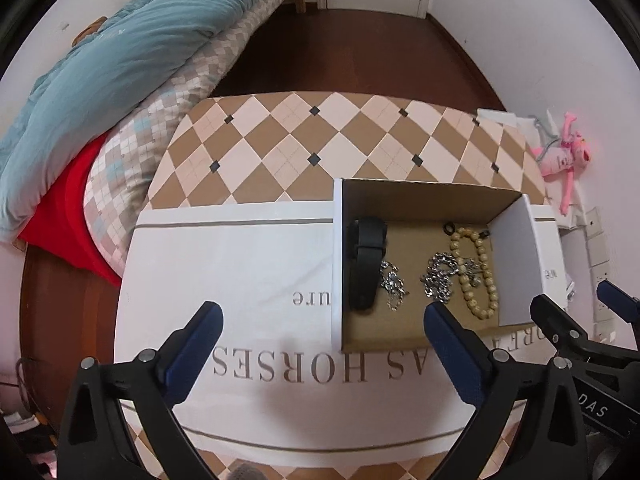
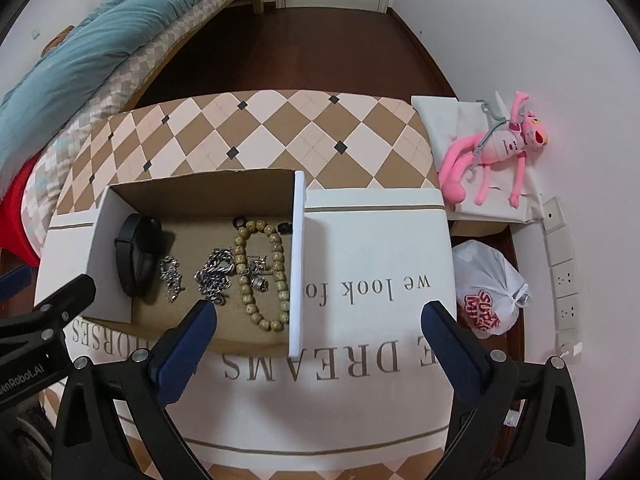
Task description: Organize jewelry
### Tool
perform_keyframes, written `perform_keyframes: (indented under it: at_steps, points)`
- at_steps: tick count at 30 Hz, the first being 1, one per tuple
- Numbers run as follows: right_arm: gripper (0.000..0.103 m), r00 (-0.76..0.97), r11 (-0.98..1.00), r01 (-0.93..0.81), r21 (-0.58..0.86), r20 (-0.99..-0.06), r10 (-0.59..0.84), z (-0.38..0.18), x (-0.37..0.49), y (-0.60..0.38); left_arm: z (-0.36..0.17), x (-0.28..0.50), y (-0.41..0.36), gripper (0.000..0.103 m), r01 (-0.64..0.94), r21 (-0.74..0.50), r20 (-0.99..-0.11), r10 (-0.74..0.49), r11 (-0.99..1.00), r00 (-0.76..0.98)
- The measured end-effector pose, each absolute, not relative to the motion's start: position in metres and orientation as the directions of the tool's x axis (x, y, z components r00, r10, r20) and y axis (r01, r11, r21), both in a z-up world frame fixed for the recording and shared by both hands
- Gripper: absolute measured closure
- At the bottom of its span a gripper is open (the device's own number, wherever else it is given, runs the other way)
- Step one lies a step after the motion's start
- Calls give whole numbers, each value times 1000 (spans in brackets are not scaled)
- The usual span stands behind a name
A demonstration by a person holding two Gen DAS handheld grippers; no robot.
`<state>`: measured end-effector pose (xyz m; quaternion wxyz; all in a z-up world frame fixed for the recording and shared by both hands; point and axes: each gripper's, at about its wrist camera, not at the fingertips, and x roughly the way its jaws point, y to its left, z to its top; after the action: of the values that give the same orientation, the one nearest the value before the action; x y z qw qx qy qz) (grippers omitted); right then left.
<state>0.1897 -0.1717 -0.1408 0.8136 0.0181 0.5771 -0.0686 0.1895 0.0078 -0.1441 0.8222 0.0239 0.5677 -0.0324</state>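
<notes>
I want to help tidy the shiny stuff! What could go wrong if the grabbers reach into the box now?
1. The silver chain lies bunched against the bead bracelet, so lifting one could drag the other along.
2. The tiny black rings near the box's back wall look hard to pinch and might slip away.
3. The cardboard box sits loose on the cloth, so a bump from the open right gripper might shift it.
</notes>
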Motion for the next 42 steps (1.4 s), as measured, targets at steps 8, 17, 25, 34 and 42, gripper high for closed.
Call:
perform_keyframes:
  at_steps: [8, 17, 25, 34, 42]
  points:
    - [0, 407, 988, 145, -48, -908, -103, -100, 145, -166, -101, 147, 18, 0, 67, 30, -892, -4, 997, 453]
    - [0, 516, 985, 170, -14, -851, -101, -32, 80, -165, -38, 88, 26, 0, 64, 19, -836, -19, 998, 549]
    - [0, 624, 985, 173, -3, -773, -112, 42, 32, -156, 13, 48, 33, 0, 60, 0, -784, -37, 998, 620]
    - [0, 687, 984, 175, 11, -718, -114, 92, -3, -149, 57, 15, 42, 0, 67, -26, -743, -64, 997, 666]
    - [0, 704, 985, 171, 14, -702, -113, 108, -19, -146, 72, 0, 43, 0, 78, -36, -730, -80, 996, 679]
